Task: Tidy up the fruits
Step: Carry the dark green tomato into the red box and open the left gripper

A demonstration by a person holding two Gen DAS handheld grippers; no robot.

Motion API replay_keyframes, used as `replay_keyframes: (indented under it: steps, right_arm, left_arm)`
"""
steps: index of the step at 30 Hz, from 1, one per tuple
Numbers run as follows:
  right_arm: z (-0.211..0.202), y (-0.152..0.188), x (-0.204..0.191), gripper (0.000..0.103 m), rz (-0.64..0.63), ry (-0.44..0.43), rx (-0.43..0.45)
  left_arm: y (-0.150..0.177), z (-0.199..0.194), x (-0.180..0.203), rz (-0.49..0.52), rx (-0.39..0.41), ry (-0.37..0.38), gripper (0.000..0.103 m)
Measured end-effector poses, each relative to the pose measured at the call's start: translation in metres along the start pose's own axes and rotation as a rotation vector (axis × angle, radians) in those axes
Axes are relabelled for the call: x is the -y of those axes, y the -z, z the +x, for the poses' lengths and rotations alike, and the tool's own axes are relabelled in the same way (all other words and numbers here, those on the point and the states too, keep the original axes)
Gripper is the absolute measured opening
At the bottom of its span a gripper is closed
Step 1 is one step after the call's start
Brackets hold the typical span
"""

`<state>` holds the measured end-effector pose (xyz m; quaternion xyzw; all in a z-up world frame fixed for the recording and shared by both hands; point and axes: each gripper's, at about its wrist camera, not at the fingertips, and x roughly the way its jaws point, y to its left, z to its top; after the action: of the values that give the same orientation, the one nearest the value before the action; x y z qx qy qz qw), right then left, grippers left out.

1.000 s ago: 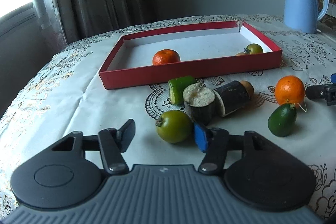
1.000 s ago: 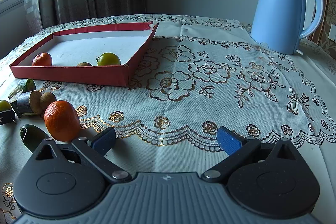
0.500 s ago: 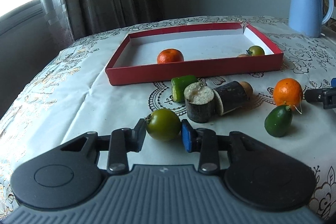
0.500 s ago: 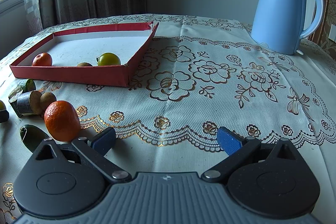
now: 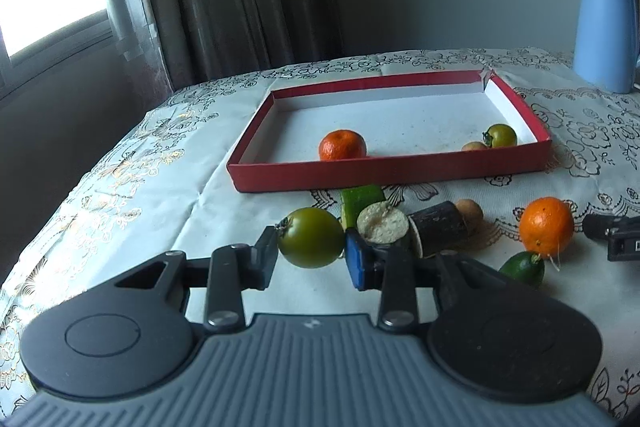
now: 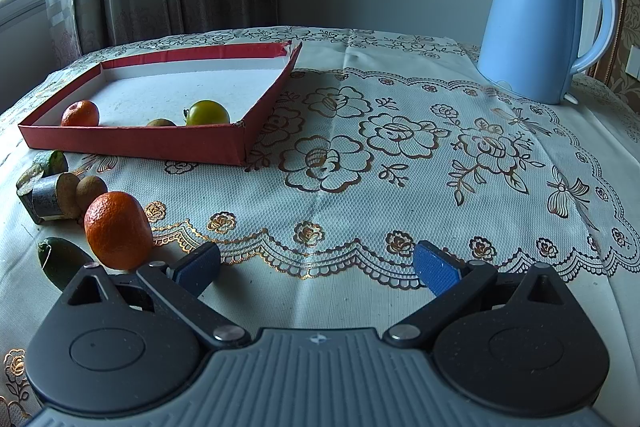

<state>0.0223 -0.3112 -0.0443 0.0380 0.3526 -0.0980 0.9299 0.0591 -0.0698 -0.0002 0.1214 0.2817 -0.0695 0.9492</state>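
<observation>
The left gripper [image 5: 311, 254] is clamped on a green tomato [image 5: 311, 243], its pads pressing the fruit's two sides, stem pointing to 9 o'clock. From this claw the red tray [image 5: 400, 174] lies at 12 o'clock, its long axis running 9 to 3, so the carry probably goes straight ahead over the near wall; the left hand is the nearer one to it. The right gripper [image 6: 316, 269] stands wide open and holds nothing, over bare tablecloth [image 6: 400, 187], with the tray far off at its 10 o'clock. In the tray: one tangerine [image 5: 342, 145], one green tomato [image 5: 501, 135], one small brown fruit [image 5: 474, 146]. On the cloth: one tangerine [image 5: 546, 225], one small dark green fruit [image 5: 522, 265], one cucumber piece [image 5: 360, 199], two sugarcane chunks [image 5: 440, 229], one brown fruit [image 5: 469, 211]. One blue kettle [image 6: 536, 23] stands at 1 o'clock.
</observation>
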Motion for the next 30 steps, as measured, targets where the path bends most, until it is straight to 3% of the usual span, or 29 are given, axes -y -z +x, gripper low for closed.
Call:
replay_keyframes:
  steps: [14,26,30]
  right_arm:
    - [0.000,-0.001,0.000,0.103,-0.001,0.000,0.000]
    - [0.001,-0.004,0.000,0.103,0.000,-0.005,-0.002]
    - [0.001,-0.003,0.000,0.103,0.000,-0.005,-0.002]
  left_arm:
    - [-0.074,0.046,0.040,0.008,0.036,-0.002,0.033]
    - [-0.086,0.113,0.054,-0.016,-0.048,-0.014,0.034]
    - [-0.082,0.114,0.055,-0.007,-0.039,-0.025,0.057]
